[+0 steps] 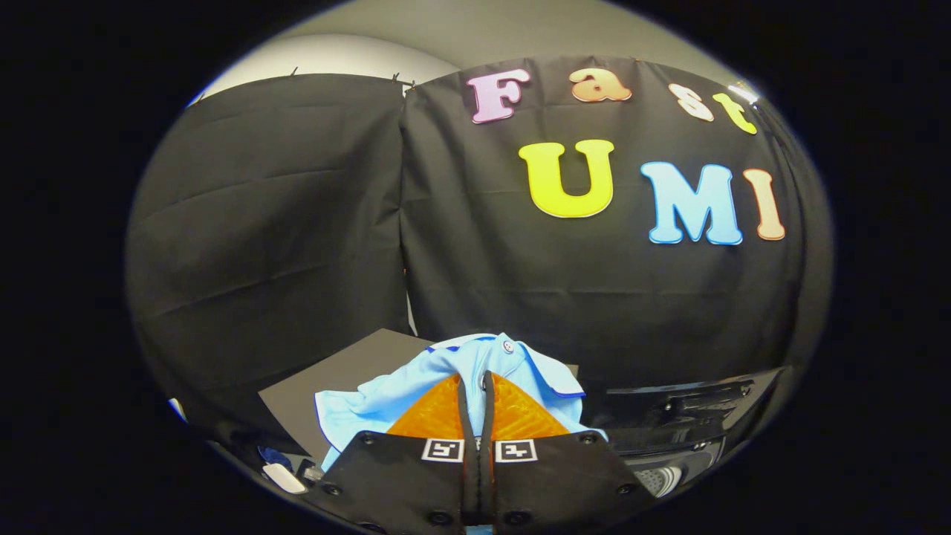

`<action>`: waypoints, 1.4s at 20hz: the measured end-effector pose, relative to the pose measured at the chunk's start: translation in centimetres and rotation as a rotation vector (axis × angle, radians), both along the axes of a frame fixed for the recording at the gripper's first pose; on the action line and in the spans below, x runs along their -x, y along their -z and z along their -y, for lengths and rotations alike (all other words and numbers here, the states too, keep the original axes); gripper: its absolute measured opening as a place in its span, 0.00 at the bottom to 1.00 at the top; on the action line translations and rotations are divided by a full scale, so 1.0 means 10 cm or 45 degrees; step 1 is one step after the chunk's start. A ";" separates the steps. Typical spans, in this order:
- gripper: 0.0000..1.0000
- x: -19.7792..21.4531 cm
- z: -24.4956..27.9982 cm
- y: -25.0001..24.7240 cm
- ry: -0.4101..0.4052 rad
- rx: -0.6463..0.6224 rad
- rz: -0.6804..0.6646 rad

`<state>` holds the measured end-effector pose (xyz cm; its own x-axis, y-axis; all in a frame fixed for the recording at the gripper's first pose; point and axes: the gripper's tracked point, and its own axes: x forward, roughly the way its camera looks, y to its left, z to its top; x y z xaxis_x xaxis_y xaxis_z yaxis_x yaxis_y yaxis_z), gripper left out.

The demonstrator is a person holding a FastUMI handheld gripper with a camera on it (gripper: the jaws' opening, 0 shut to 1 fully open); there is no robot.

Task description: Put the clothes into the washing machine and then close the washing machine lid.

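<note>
My gripper (475, 380) has its two orange fingers (435, 412) pressed together on a light blue shirt (475, 357) with a dark blue trim and a small button. The shirt bunches over the fingertips and hangs down to the left of them, lifted off the surface. Low to the right of the fingers lies the dark washing machine (683, 416), with a glimpse of its pale perforated drum (661, 479) beneath.
A dark grey board or tabletop (334, 379) stretches behind the shirt on the left. Small items, one white (284, 477) and one dark blue (273, 455), lie low on the left. Black cloth walls close off the back.
</note>
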<state>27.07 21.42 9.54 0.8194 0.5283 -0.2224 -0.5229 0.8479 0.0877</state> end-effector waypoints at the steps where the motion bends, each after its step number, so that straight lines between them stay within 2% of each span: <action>1: 0.02 0.00 0.09 0.01 0.015 0.005 0.003; 23: 0.01 -0.05 1.79 -0.21 0.320 0.051 0.115; 28: 0.01 -0.09 2.13 -0.12 0.386 0.077 0.112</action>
